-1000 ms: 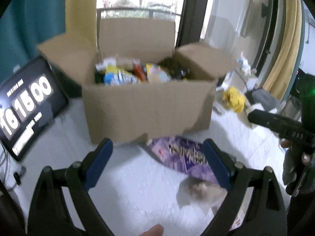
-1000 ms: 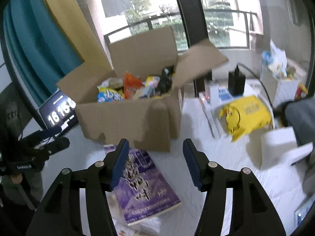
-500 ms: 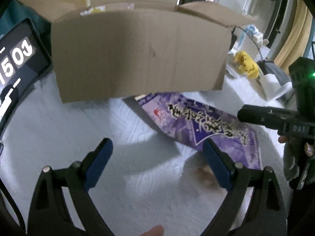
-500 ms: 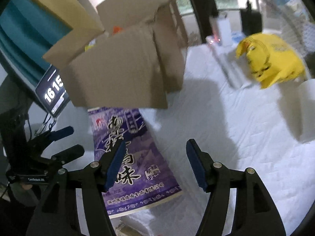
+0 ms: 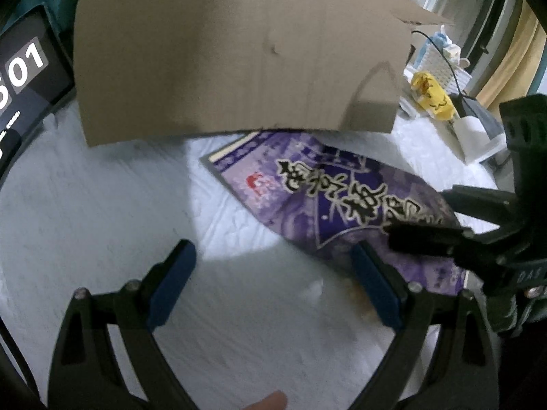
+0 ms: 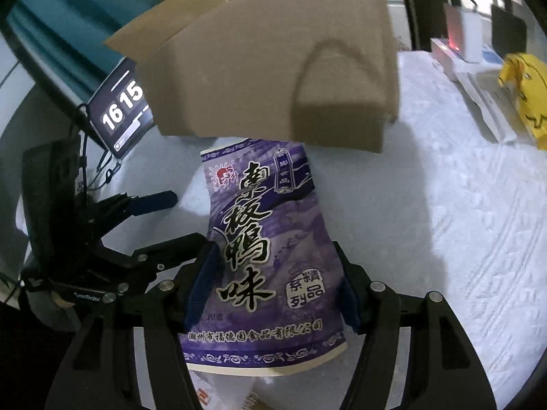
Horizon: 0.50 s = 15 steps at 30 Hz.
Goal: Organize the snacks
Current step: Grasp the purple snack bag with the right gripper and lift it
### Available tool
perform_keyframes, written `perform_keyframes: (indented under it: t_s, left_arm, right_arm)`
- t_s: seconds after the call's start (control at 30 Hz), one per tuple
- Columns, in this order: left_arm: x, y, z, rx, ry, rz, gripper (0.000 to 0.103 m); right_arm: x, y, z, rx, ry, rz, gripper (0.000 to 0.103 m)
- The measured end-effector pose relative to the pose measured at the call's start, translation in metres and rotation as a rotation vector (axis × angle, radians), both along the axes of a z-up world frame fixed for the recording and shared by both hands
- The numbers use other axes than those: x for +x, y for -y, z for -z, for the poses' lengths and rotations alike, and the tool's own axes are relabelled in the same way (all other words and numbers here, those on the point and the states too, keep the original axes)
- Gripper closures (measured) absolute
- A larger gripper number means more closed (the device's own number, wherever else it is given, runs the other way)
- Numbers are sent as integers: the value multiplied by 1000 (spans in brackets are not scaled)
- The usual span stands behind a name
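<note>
We see a purple snack bag (image 6: 270,256) lying flat on the white tablecloth (image 6: 444,239), its top end just in front of the cardboard box (image 6: 273,68), close to the box's base. The bag has black lettering with pale outlines and a small red mark near its top.

Our right gripper (image 6: 273,290) is lowered over the bag, one blue-padded finger on each long side of it. The bag's edges reach both pads (image 6: 201,283), but the bag lies flat and unsqueezed, and we cannot tell whether the pads press on it or merely sit against it.

Our left gripper (image 5: 273,287) hangs beside the bag, its fingers spread wide over bare tablecloth. Its right finger is over the bag's near corner and nothing sits between the pads. In the left wrist view the right gripper (image 5: 454,218) comes in from the right edge, its dark fingers across the bag's (image 5: 342,198) lower end. A fingertip (image 5: 270,401) shows at the bottom of that view.

Left of the box stands a dark screen (image 6: 119,109) with large white digits. A yellow bag (image 6: 523,95) lies far to the right, well apart from the purple one, near some white items. A small pale packet (image 6: 218,393), mostly hidden, peeks out below the purple bag's bottom edge.
</note>
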State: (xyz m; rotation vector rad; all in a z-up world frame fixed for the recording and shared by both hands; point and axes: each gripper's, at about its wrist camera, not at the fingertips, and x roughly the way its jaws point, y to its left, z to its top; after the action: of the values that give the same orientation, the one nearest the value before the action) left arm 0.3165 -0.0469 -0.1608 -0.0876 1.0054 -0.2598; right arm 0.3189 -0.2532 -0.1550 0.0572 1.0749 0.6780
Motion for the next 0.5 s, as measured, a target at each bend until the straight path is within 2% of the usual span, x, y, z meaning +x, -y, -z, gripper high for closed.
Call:
perform_keyframes:
  t_s: [0.03, 0.1, 0.13, 0.17, 0.27, 0.5]
  left_arm:
    - [-2, 1, 0, 7, 3, 3, 9]
    - [-4, 0, -1, 7, 1, 0, 9]
    - [-6, 0, -1, 0, -1, -1, 9]
    - [-9, -1, -2, -1, -1, -2, 9]
    - [-20, -2, -6, 4, 7, 1, 9]
    - [-48, -5, -21, -11, 42, -6, 9]
  right_arm:
    - [-3, -3, 0, -10, 17, -2, 39]
    - [-7, -4, -2, -12, 35, -17, 53]
    - [-9, -4, -3, -6, 41, -21, 66]
    - [-12, -5, -4, -4, 47, -31, 74]
    - [-22, -7, -14, -18, 81, -61, 81]
    - [-59, -3, -40, -60, 169, -84, 85]
